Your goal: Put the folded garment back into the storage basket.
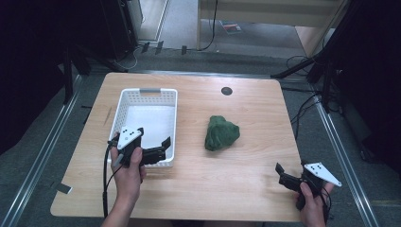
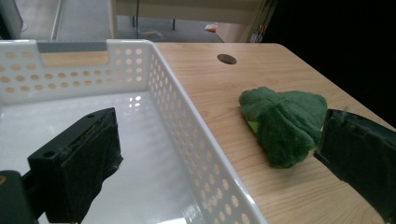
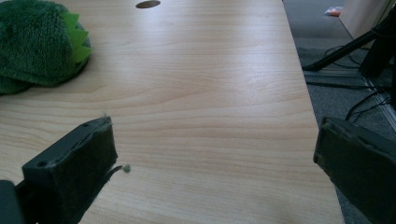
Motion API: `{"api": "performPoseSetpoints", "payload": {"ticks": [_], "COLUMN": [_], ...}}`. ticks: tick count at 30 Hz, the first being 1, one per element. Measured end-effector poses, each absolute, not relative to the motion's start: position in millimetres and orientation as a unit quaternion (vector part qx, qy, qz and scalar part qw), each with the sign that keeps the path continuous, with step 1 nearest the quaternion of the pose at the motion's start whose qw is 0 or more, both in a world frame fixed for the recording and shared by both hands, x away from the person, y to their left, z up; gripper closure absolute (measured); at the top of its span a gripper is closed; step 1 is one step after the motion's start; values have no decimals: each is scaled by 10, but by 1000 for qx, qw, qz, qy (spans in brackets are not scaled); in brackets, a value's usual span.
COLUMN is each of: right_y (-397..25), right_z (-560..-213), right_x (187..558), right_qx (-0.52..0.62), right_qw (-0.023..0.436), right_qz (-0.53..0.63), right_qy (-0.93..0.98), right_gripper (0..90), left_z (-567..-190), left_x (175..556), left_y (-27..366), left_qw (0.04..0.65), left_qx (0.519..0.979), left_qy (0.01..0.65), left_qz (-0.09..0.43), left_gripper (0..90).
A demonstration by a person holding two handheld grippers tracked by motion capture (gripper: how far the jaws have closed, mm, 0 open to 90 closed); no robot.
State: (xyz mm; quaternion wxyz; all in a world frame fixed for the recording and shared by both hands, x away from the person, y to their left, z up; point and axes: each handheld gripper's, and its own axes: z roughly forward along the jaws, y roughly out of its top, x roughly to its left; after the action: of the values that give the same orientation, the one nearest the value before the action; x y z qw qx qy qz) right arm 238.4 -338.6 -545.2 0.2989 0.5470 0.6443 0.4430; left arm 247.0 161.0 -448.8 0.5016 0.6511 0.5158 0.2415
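The high view is showing a dark green, lumpy plush toy (image 1: 222,133) lying right of the frame's centre on the light wooden table (image 1: 198,194), well apart from both grippers. In the left gripper view the toy (image 2: 284,122) is sitting in the right half of the frame as a fuzzy, folded mass with a small patch of lighter green showing at its left side. In the right gripper view it (image 3: 39,44) is filling the upper left corner, with a row of bright green felt spikes along its right edge.

A white perforated plastic basket (image 1: 124,108) with a grey handle strip on its far wall is standing left of the toy, in the left-centre of the high view; its interior is looking bare in that view and in the left gripper view (image 2: 196,135).

The left gripper (image 1: 153,145) is hanging at the basket's near right corner, held by a hand (image 1: 128,176) coming up from the bottom left. Its jaws are standing wide apart and holding nothing; in its own view one jaw is hanging over the basket's inside and the other over the table just in front of the toy.

The right gripper (image 1: 289,174) is sitting in the lower right of the high view, near the table's corner, gripped by the other hand (image 1: 312,208). Its jaws are also spread wide and empty, over bare wood.

A small dark round hole (image 1: 226,91) is lying in the tabletop toward the upper middle of the high view.
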Motion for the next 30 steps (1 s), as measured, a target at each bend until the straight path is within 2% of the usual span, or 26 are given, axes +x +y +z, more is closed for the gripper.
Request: {"api": "performPoseSetpoints", "payload": {"ticks": [30], "right_y": [-3392], "right_z": [-5452], "right_x": [2384], "right_qx": [545], "right_qw": [297], "right_qz": [445], "right_qy": [645], "right_gripper": [0], "left_z": [-4516], "left_x": [2766], "left_y": [598], "left_qw": [491], "left_qx": [710], "left_qy": [470], "left_qz": [183], "left_gripper": [0]}}
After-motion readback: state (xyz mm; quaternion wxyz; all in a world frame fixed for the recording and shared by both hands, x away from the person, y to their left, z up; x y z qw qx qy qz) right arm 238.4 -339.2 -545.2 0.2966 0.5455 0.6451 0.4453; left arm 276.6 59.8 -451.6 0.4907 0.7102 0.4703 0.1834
